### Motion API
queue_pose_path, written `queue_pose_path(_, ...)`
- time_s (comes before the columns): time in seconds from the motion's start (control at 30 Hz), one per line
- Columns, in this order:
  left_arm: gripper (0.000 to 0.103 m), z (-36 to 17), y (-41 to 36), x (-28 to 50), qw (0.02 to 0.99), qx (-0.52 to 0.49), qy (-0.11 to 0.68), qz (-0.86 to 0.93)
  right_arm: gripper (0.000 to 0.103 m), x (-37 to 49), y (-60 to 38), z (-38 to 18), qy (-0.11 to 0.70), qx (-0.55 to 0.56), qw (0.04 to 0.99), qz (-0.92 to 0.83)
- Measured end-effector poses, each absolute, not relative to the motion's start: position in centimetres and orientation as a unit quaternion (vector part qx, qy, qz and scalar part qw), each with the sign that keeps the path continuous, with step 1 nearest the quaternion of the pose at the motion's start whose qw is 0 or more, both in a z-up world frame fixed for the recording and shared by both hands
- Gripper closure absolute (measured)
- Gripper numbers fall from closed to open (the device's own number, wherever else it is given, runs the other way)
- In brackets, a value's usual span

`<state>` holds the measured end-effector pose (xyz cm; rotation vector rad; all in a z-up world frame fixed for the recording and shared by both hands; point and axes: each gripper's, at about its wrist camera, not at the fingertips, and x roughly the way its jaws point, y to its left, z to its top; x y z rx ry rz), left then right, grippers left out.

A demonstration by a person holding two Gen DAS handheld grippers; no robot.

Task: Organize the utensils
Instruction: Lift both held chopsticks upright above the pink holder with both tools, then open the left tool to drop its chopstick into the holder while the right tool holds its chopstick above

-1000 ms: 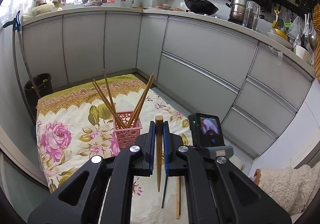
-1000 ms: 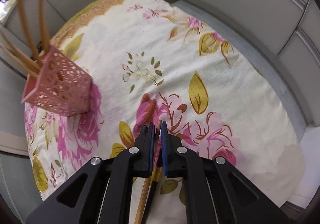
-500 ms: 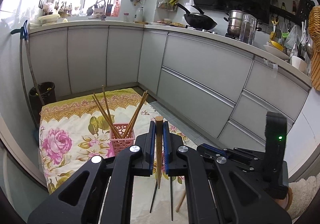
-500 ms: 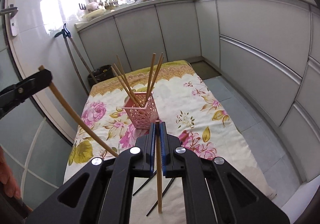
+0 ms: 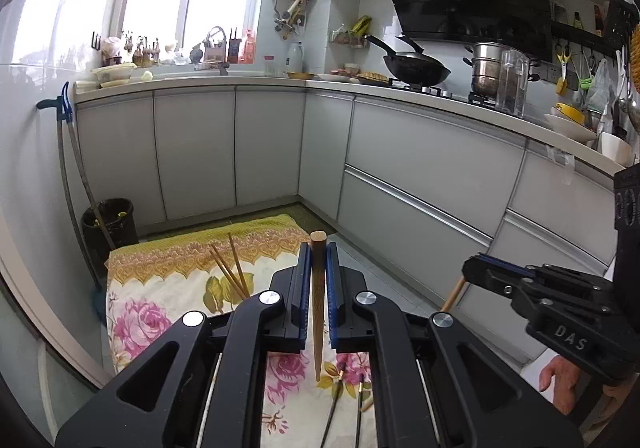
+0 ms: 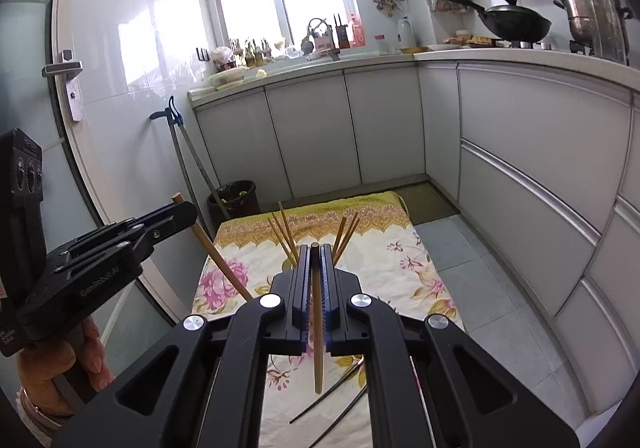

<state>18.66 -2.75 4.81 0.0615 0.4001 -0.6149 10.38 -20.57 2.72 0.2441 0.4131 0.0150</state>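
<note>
Between each gripper's pinching jaws stands one wooden chopstick (image 5: 318, 304), tip downward.

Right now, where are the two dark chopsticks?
The dark chopsticks lie loose on the flowered cloth, low in the right wrist view, just below the tip of the right gripper's wooden chopstick.

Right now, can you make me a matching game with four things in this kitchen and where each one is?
Things:
1. wooden chopstick
2. black wok
3. black trash bin
4. thin black chopsticks

Places:
A. on the floor, in the corner by the cabinets
B. lying flat on the flowered cloth
C. clamped between the left gripper's fingers
D. on the stove, on the counter

Pairs: 1-C, 2-D, 3-A, 4-B
</note>
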Motion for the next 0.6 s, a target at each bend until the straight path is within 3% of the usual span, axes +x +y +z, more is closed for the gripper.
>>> queue_pose_path(0.6, 0.097, 1.5, -3.9, 31.2, 0.958, 0.006, 0.205, -0.202, 0.098, 18.2, -21.1, 3.8, 0.178, 0.14, 0.974, 0.022)
